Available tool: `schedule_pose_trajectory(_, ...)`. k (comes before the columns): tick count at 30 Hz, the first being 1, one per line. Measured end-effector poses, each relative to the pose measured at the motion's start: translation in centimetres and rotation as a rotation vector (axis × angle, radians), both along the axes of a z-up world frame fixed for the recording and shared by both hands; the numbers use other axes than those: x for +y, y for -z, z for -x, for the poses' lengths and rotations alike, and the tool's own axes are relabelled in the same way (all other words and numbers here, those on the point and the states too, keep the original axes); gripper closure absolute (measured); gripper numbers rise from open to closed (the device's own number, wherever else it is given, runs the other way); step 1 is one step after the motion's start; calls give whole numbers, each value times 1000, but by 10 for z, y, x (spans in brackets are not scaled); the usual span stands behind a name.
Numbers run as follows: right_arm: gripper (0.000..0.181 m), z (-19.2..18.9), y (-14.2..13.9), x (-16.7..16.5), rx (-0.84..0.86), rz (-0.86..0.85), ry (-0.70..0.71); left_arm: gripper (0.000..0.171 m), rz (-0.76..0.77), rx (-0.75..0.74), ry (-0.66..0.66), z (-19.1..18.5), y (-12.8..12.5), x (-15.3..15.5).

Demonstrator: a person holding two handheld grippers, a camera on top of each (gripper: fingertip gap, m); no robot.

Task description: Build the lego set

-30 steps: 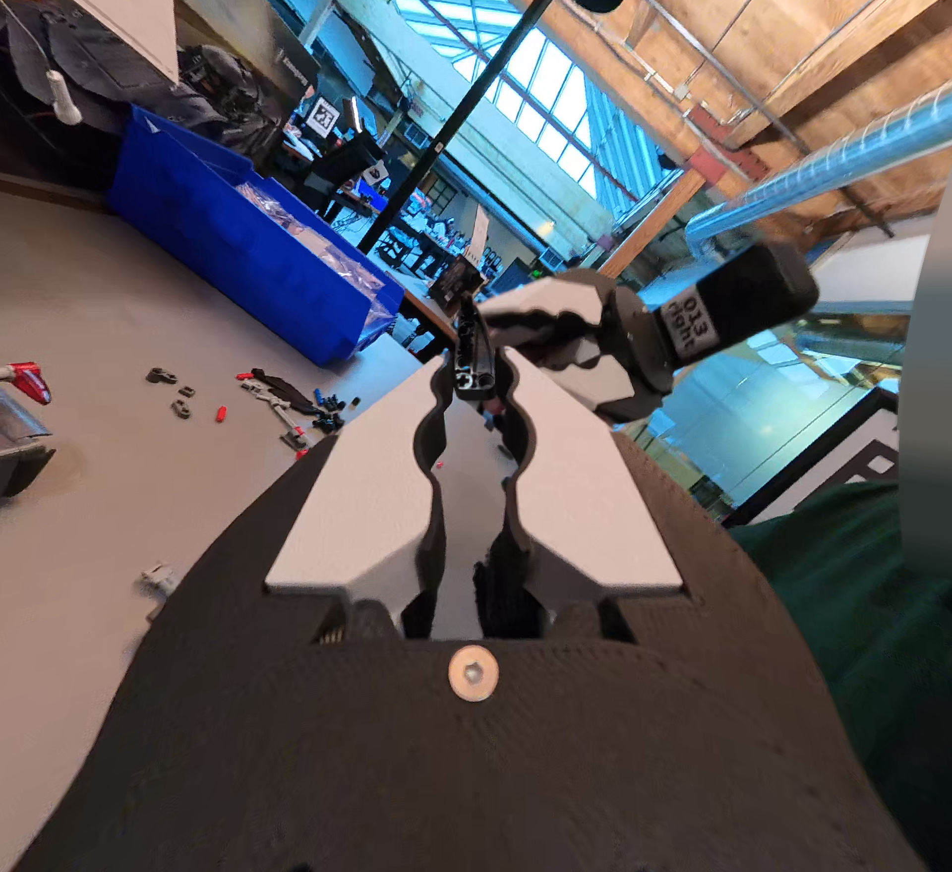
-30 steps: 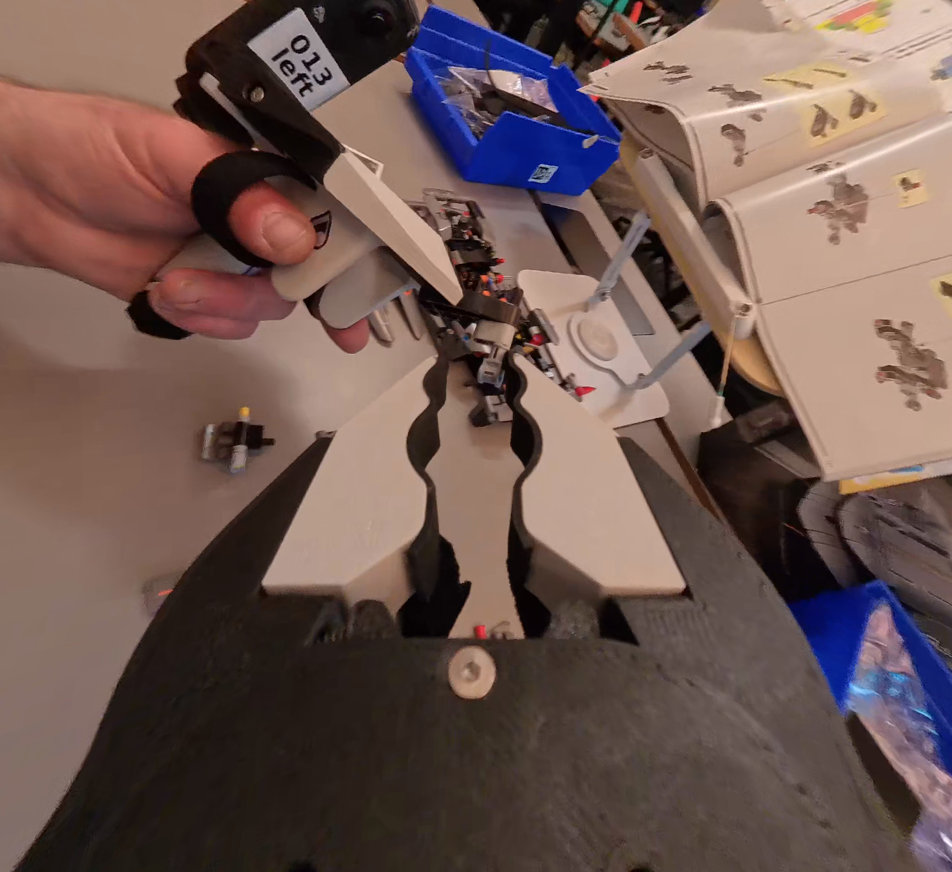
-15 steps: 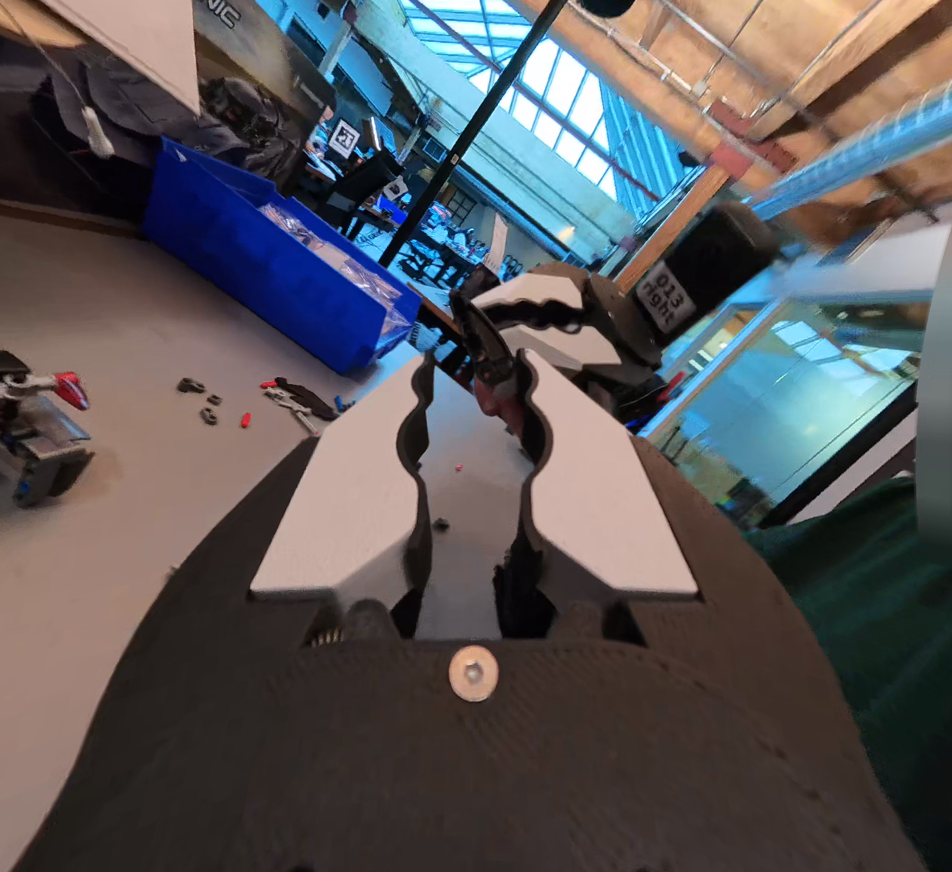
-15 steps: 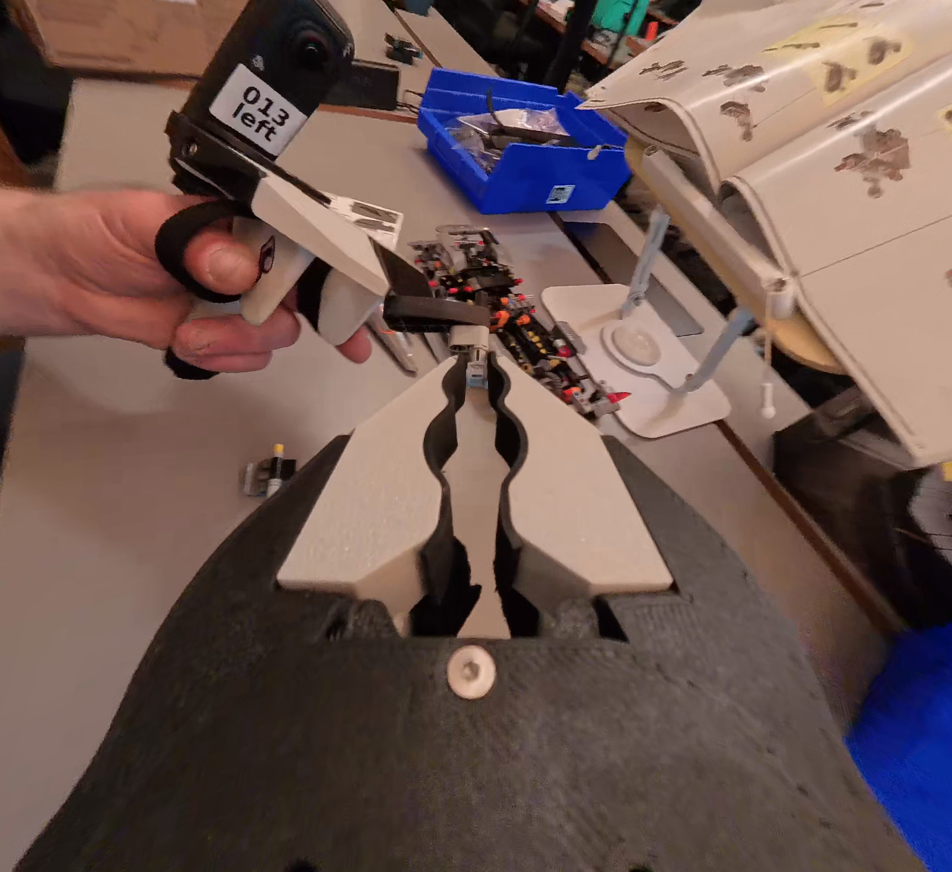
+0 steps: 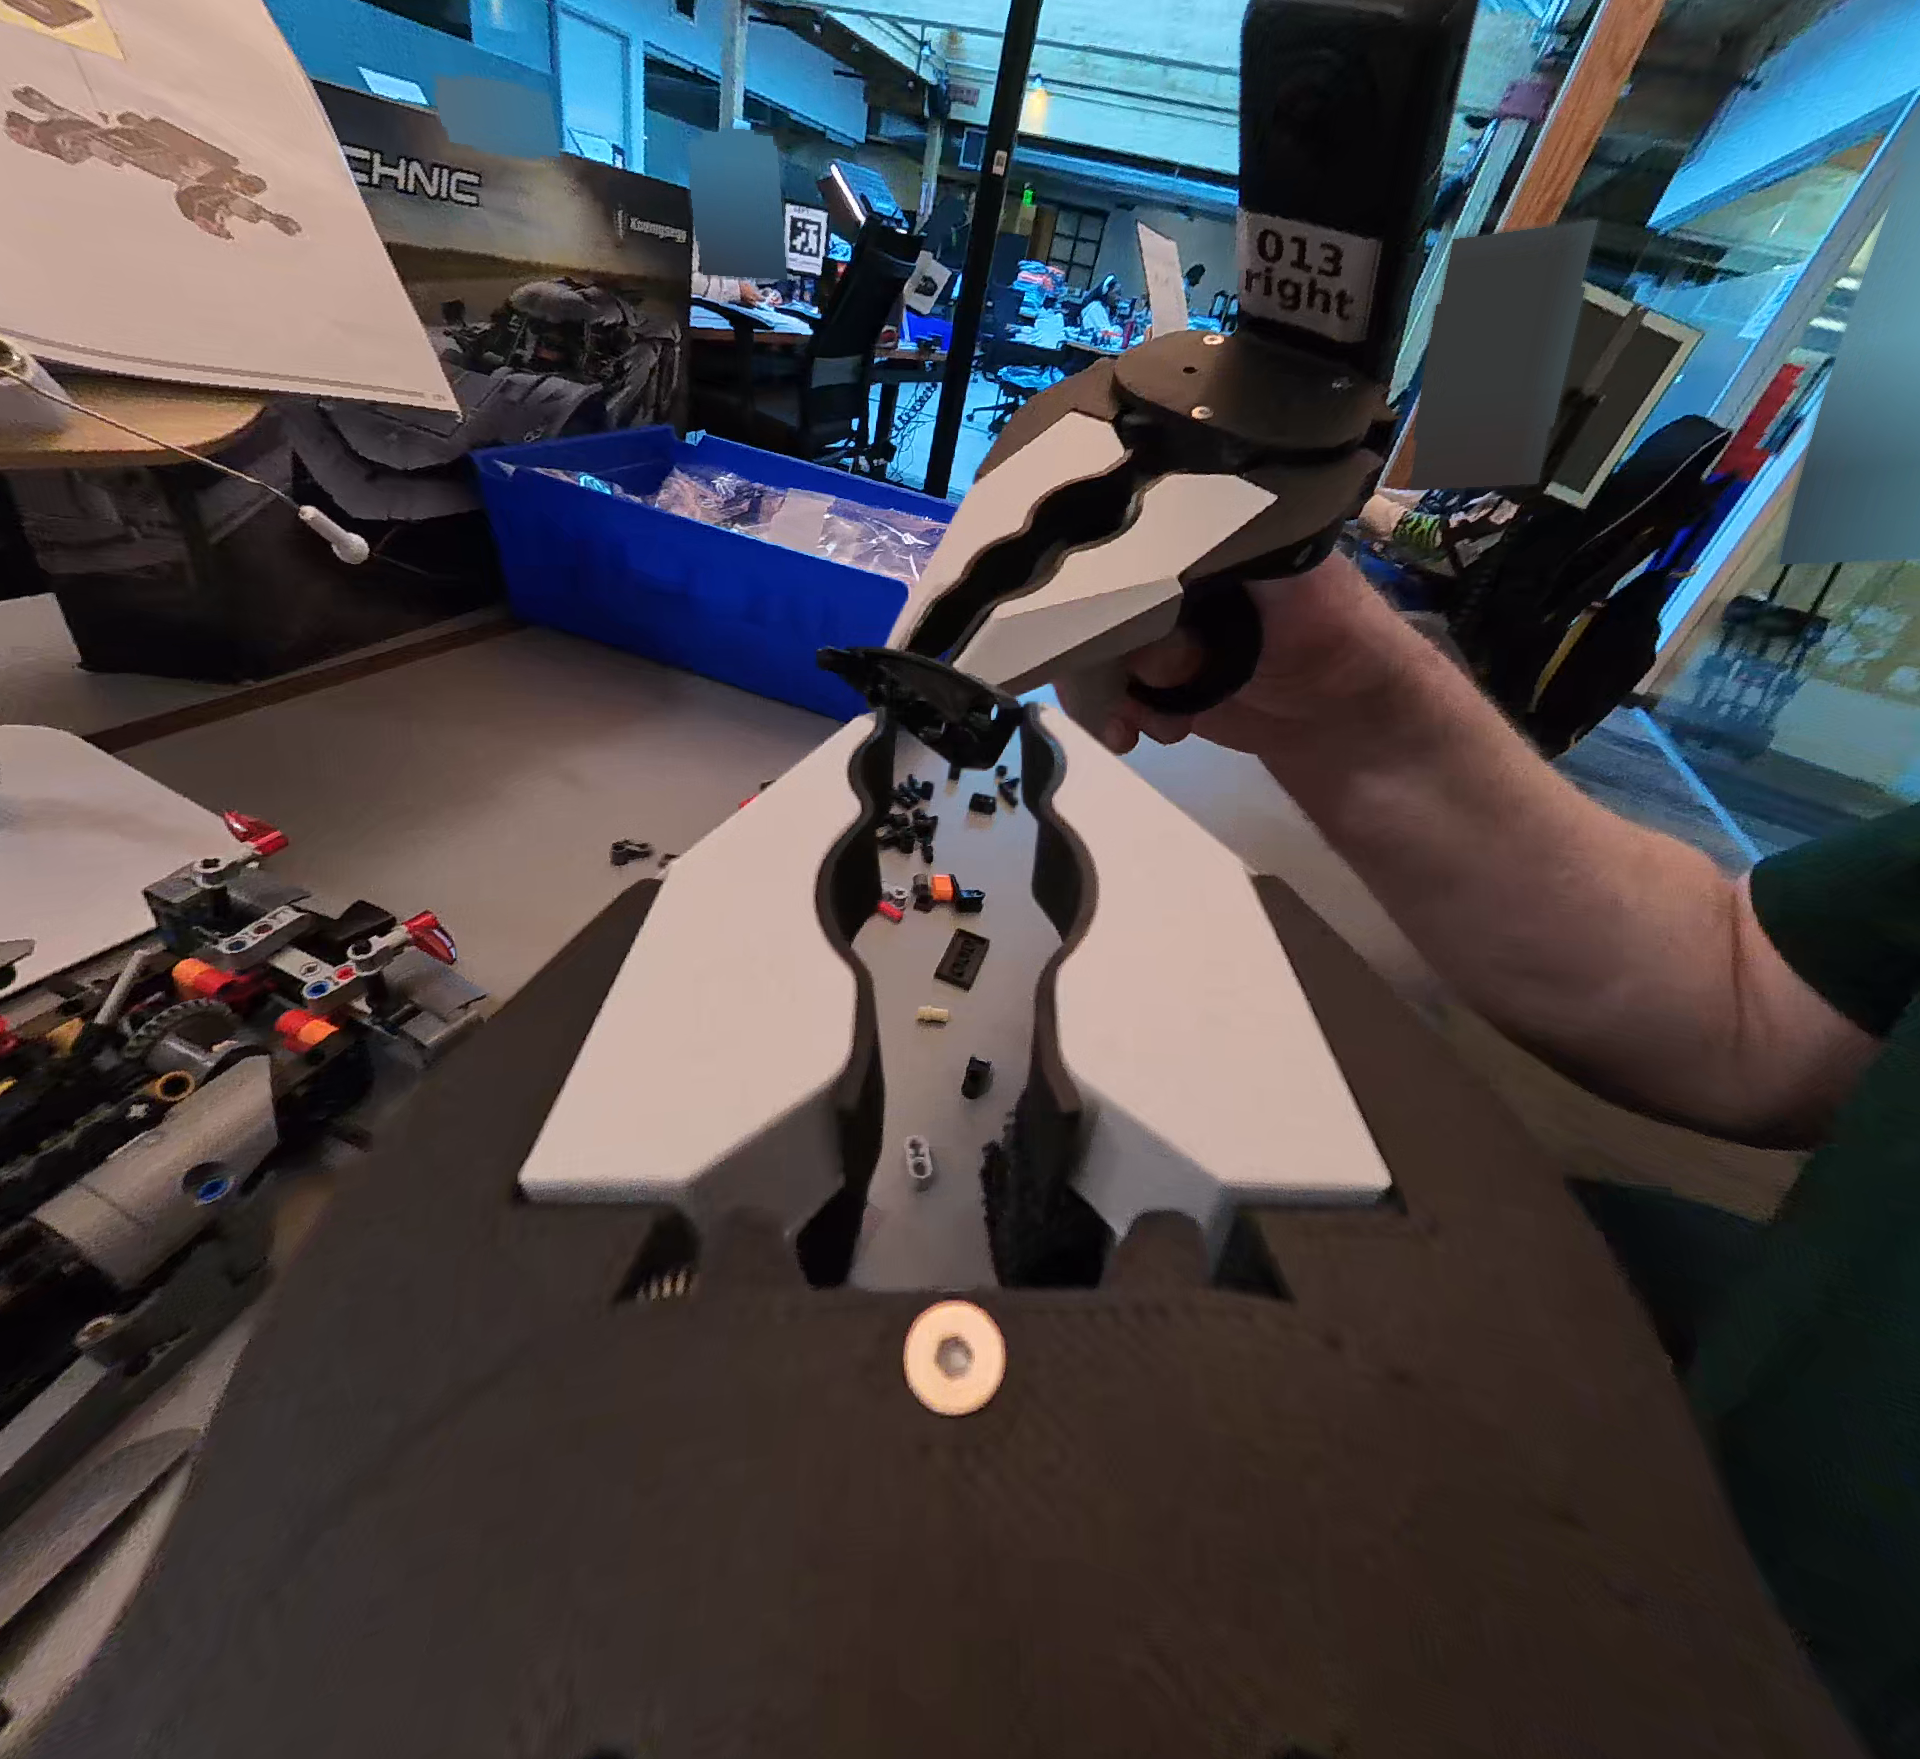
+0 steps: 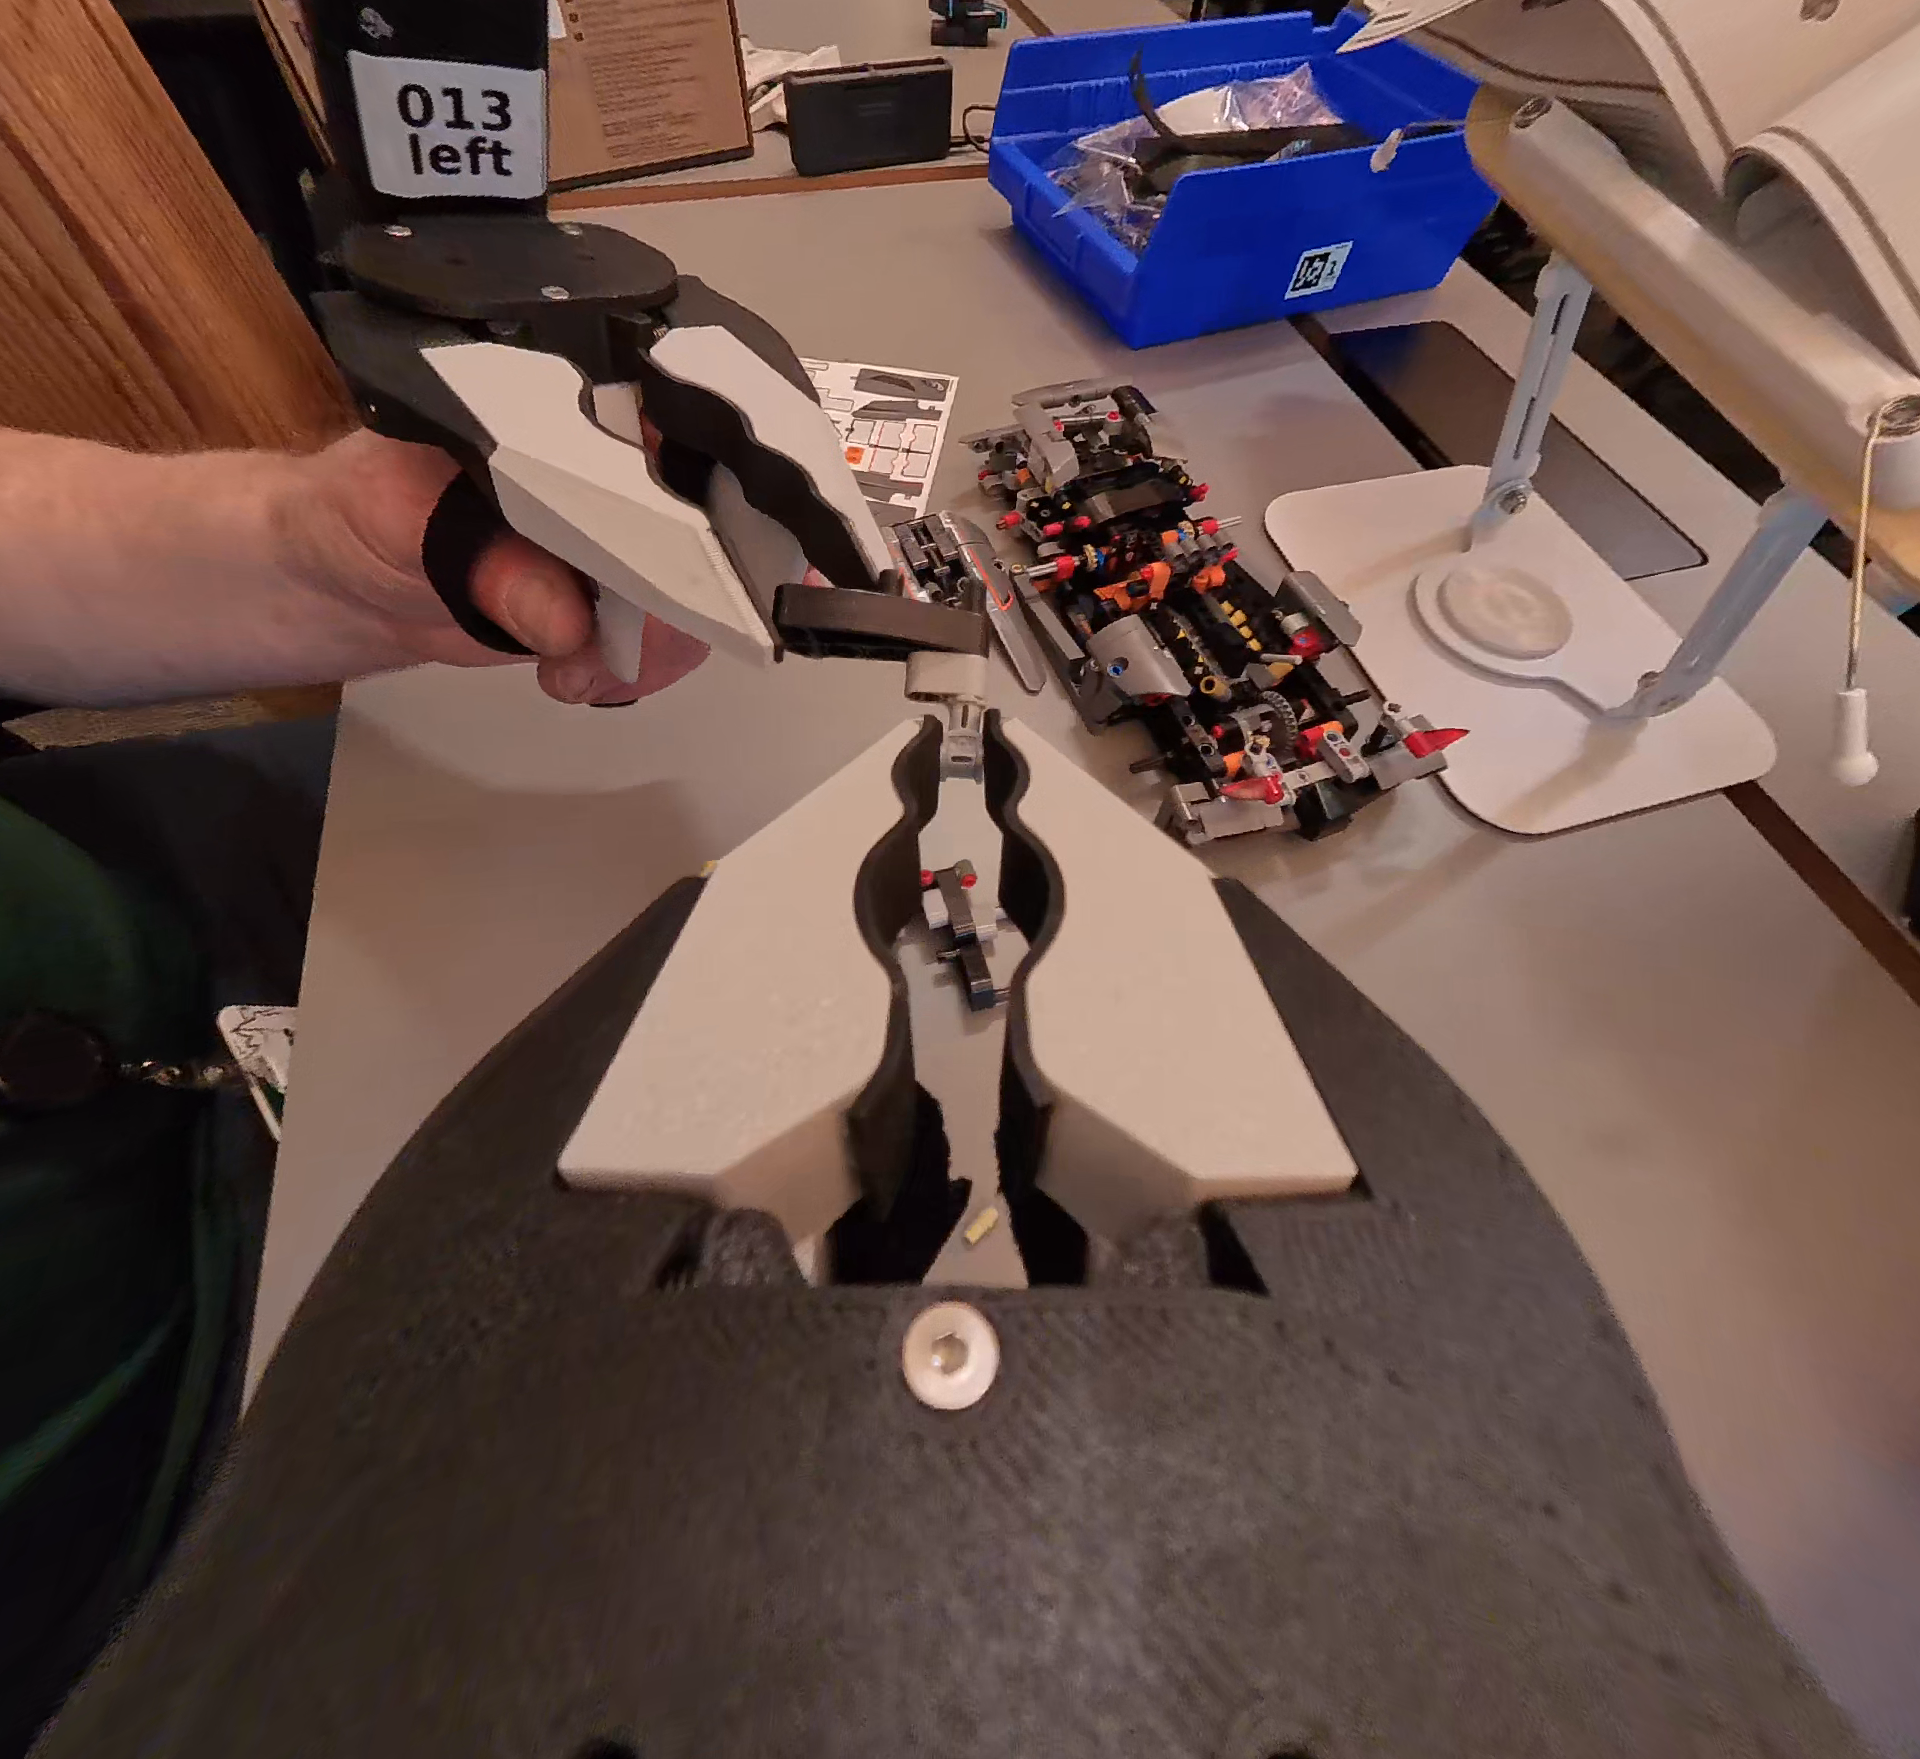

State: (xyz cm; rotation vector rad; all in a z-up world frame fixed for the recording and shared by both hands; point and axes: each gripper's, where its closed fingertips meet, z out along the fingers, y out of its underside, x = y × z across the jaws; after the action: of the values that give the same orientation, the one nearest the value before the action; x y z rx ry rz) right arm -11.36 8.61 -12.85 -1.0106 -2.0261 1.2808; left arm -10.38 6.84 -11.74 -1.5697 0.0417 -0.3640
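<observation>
nearest, in the right wrist view: right gripper (image 6: 961, 741) closed on a small grey connector piece (image 6: 958, 730), tips pinching its lower end. long axis of connector piece running straight ahead along the fingers, upper end touching the underside of a black panel piece (image 6: 881, 634).

next out: left gripper (image 6: 774, 613) coming in from the left, closed on the near end of the black panel piece. long axis of panel lying level, left to right, at about a right angle to the connector. joint sitting at the panel's far, free end, just ahead of the right gripper's tips.

same pairing in the left wrist view: left gripper (image 5: 951, 722) with black panel piece (image 5: 925, 696) clamped between its tips, right gripper (image 5: 914, 644) descending onto it from upper right. connector itself hidden there.

judged step: pressing the connector into the panel. push needed along the connector's axis, with the left gripper bracing against it. right gripper nearer to the joint.

farther off: partly built car chassis (image 6: 1174, 608) flat on the grey table (image 6: 1558, 1034), to the right and well apart from both grippers, long axis running away from the camera. loose small parts (image 5: 935, 888) scattered on the table below the left gripper. beyond, a blue bin (image 6: 1236, 182) holding bagged parts.
</observation>
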Motion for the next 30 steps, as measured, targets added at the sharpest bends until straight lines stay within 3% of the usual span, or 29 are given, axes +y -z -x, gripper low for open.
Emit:
schedule_pose_trajectory(10,176,2,4,1,-173,112,29,150,-32,-90,-6,5,-2,-2)
schedule_pose_trajectory(17,176,8,11,5,-345,171,35,147,-20,-37,-69,13,5,-7)
schedule_pose_trajectory(30,176,8,20,6,-366,163,32,148,26,37,-94,15,16,-7)
